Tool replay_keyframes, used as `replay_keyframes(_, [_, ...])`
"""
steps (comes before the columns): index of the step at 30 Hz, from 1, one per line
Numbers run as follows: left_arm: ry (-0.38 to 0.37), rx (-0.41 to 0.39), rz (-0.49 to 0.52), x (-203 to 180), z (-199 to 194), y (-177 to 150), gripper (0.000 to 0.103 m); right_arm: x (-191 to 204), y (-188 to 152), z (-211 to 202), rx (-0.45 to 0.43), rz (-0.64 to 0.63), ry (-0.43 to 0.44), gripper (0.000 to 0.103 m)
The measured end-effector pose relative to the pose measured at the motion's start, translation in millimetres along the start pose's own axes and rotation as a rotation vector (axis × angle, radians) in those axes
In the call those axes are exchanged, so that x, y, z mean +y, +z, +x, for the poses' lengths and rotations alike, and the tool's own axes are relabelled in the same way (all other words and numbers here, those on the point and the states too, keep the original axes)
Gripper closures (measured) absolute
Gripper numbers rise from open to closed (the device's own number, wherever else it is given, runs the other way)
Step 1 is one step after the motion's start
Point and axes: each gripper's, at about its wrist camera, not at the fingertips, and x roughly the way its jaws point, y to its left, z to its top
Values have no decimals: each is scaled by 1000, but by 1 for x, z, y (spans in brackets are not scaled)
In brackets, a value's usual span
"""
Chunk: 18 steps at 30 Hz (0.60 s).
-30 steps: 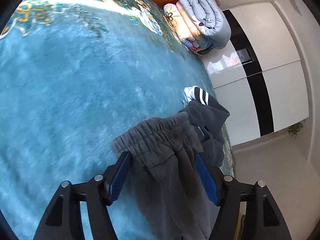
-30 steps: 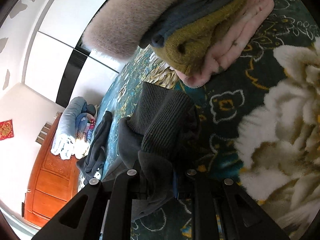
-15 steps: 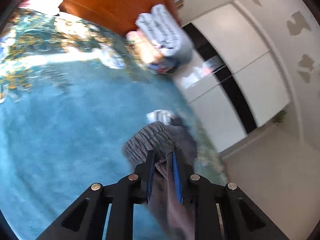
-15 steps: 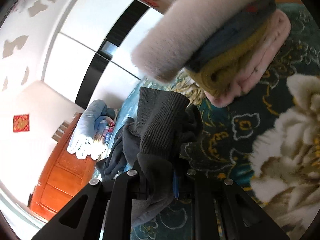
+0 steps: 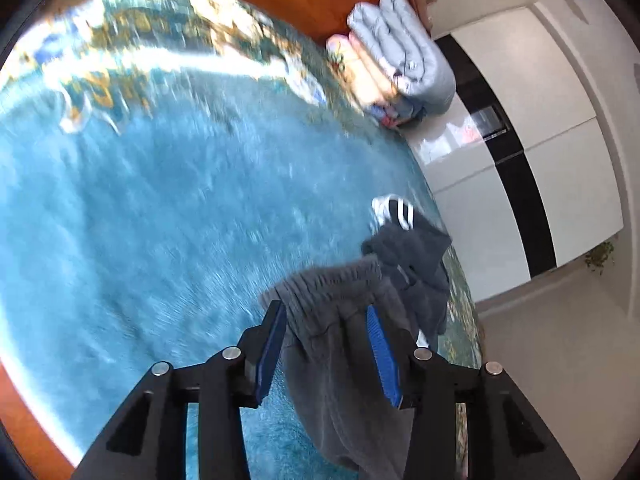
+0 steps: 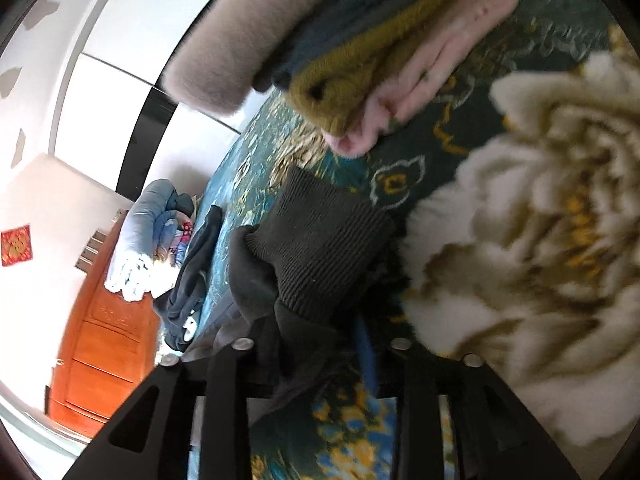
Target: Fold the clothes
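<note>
Left claw [image 5: 326, 344]: half a second ago its blue pads were pinched tight on the elastic waistband of the grey sweatpants [image 5: 340, 320]; now they stand well apart, with the waistband lying loose between them and the cloth draped down over the near side. Judgement: the waist end has just been released, so this fold or placement is finished on the left side.

Right claw [image 6: 320, 344]: no change from the earlier pictures. It grips the ribbed cuff [image 6: 320, 248] of the same dark garment, the cloth bunched between the fingers and the cuff standing just ahead of them.

Beyond the left claw, a dark garment with white stripes [image 5: 404, 240] lies crumpled on the blue bed cover [image 5: 160, 200], touching the waistband's far edge. Further ahead, a rolled grey quilt [image 5: 404, 52] sits at the headboard.

Ahead of the right claw, a stack of folded clothes [image 6: 360, 60] rests on the flowered part of the cover.

Judgement: the cuff end remains to be laid down.
</note>
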Motion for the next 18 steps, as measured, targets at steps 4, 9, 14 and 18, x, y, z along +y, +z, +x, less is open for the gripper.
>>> replay_keyframes(4, [25, 59, 182, -54, -10, -5, 56, 17, 5, -36, -58, -98, -93, 58])
replay_keyframes(9, [-108, 241, 276, -125, 52, -42, 48, 64, 23, -46, -92, -279, -112, 54])
replay_keyframes(14, [-98, 382, 356, -183, 121, -90, 48, 119, 24, 22, 88, -531, -148, 52])
replay_keyframes(18, [-74, 394, 428, -197, 132, -98, 48, 151, 25, 71, 189, -770, -236, 52])
